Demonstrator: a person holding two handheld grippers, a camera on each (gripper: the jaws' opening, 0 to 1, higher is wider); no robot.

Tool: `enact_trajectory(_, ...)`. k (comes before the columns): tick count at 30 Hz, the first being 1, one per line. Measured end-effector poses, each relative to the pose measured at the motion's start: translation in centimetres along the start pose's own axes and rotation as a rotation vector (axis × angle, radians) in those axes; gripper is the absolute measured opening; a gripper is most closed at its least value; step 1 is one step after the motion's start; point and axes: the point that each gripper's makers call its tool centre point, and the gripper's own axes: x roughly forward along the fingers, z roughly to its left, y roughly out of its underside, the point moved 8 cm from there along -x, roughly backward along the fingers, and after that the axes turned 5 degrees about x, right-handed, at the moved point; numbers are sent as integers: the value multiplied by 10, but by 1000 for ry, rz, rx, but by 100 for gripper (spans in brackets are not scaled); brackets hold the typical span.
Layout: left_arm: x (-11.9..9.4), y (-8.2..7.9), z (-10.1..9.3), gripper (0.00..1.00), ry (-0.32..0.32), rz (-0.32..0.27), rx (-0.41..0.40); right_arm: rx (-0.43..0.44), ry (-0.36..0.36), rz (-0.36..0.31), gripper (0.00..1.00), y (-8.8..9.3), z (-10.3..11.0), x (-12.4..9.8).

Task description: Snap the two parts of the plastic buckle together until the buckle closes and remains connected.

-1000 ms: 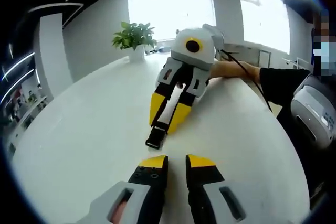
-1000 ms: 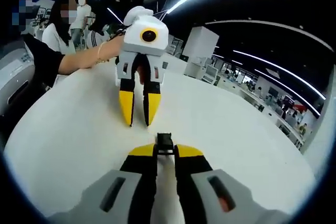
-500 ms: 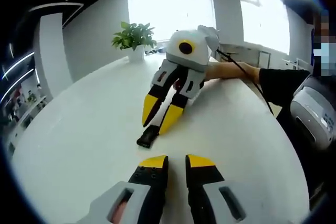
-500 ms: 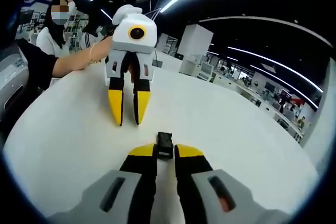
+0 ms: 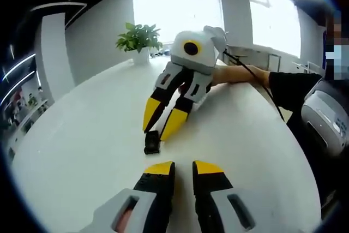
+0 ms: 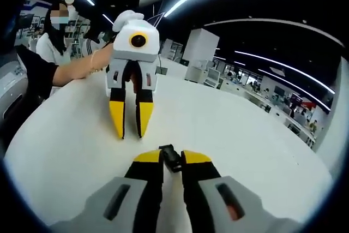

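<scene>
Now buckle (image 5: 152, 142) on table (image 5: 82, 151), right gripper (image 5: 160, 126) jaws apart, no legible txt.

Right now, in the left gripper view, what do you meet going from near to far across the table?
Left tool → black buckle piece on the white table → right tool, tips at the piece → potted plant at the far edge.

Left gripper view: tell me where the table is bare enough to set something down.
Bare: the table left of the buckle, up toward the plant; also right of it, below the person's arm. Crowded: centre, around the right gripper.
</scene>
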Motion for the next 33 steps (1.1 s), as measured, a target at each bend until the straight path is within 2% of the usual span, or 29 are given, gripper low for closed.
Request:
enact_trajectory(5,0,0,0,12,3,-2,-1,-15,13,7,12,2,-4,4)
enact_trajectory(6,0,0,0,12,4,-3,-1,-24,49,3,13,1,-8,5)
enact_trajectory(8,0,0,-1,12,6,-5,-5,-69,204,1,12,1,-26,5)
enact_trajectory(9,0,0,0,12,6,-5,-6,-76,228,-1,12,1,-30,4)
enact_trajectory(12,0,0,0,12,4,-4,-1,-22,281,-59,11,-2,-41,-7)
enact_trajectory(18,0,1,0,12,5,-5,-5,7,298,-58,11,-1,-47,-10)
enact_trajectory(33,0,1,1,12,3,-3,-3,10,248,-34,11,3,-40,-4)
